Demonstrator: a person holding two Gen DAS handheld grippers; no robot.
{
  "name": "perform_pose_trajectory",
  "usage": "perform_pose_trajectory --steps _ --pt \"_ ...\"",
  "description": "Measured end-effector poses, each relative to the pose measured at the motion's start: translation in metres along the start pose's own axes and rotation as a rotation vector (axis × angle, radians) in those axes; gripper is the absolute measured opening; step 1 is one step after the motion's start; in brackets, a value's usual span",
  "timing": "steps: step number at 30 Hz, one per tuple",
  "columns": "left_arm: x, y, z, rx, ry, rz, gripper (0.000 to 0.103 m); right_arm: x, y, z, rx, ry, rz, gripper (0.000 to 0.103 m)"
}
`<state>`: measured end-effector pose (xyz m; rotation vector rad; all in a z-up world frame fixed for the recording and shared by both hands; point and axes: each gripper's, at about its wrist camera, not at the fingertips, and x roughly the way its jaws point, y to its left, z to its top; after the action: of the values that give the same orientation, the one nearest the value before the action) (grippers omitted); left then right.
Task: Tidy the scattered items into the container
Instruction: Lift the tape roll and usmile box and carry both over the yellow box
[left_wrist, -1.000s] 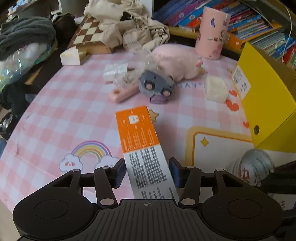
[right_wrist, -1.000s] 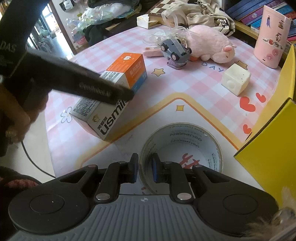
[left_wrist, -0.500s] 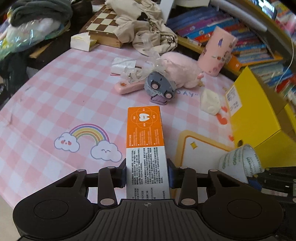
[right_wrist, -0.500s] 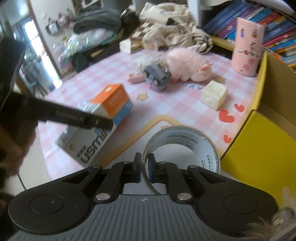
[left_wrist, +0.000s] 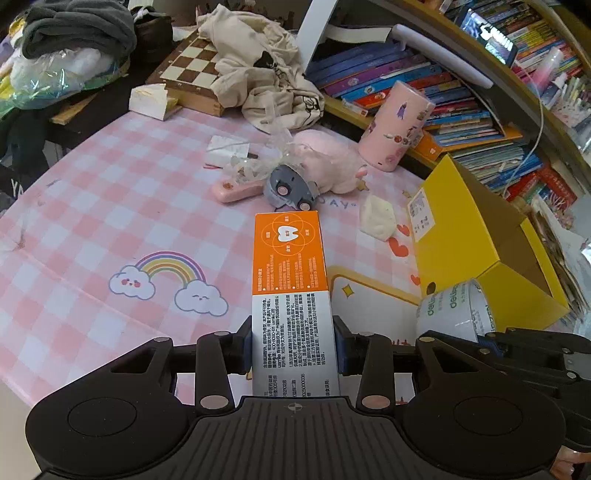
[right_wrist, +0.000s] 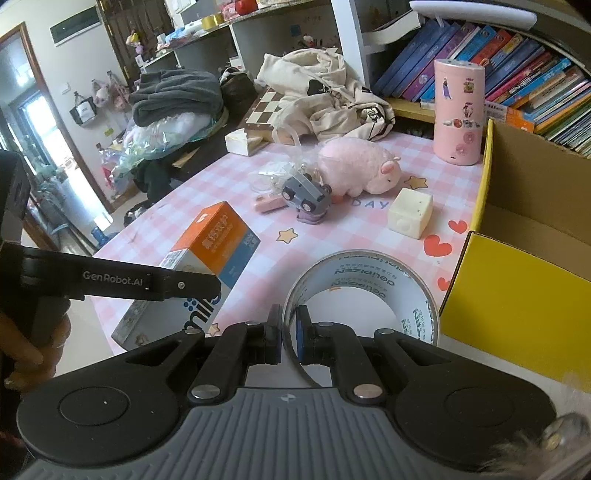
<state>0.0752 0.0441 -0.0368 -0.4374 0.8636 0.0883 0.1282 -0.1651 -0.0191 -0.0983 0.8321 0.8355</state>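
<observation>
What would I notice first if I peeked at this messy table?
Probably the orange and white box gripped in the left gripper, right up front. Next, the roll of tape pinched by the right gripper, beside the big yellow box. Behind them lies a pink plush pig.

The bench (left_wrist: 110, 206) is covered in a pink-and-white checked cloth printed with a rainbow, clouds, stars and hearts. On it lie a pink plush pig (right_wrist: 354, 170), a grey toy car (right_wrist: 308, 195) tipped on its side just beside the pig, a flat pink case (left_wrist: 236, 190), crumpled clear plastic wrap (left_wrist: 258, 166), a cream sponge-like cube (right_wrist: 410, 218), a tall pink stickered cylinder (right_wrist: 458, 110) standing upright, and an open yellow cardboard box (left_wrist: 472, 240) at the right edge.
</observation>
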Motion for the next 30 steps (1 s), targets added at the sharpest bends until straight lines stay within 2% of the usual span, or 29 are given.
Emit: perform_pose_trajectory --steps 9,15,20,30 --pt "-0.021 0.014 -0.008 0.027 -0.020 -0.059 0.039 -0.011 0.026 -0.009 0.013 -0.034 -0.079 0.007" --pt "-0.041 0.023 -0.002 0.052 -0.052 -0.110 0.039 -0.024 0.044 -0.008 0.017 -0.071 -0.123 0.007" --pt "-0.057 0.024 -0.007 0.066 -0.077 -0.148 0.039 -0.032 0.062 -0.013 0.032 -0.102 -0.138 0.007" --pt "-0.076 0.038 -0.020 0.067 -0.076 -0.201 0.039 -0.043 0.088 -0.025 0.055 -0.129 -0.175 0.007"
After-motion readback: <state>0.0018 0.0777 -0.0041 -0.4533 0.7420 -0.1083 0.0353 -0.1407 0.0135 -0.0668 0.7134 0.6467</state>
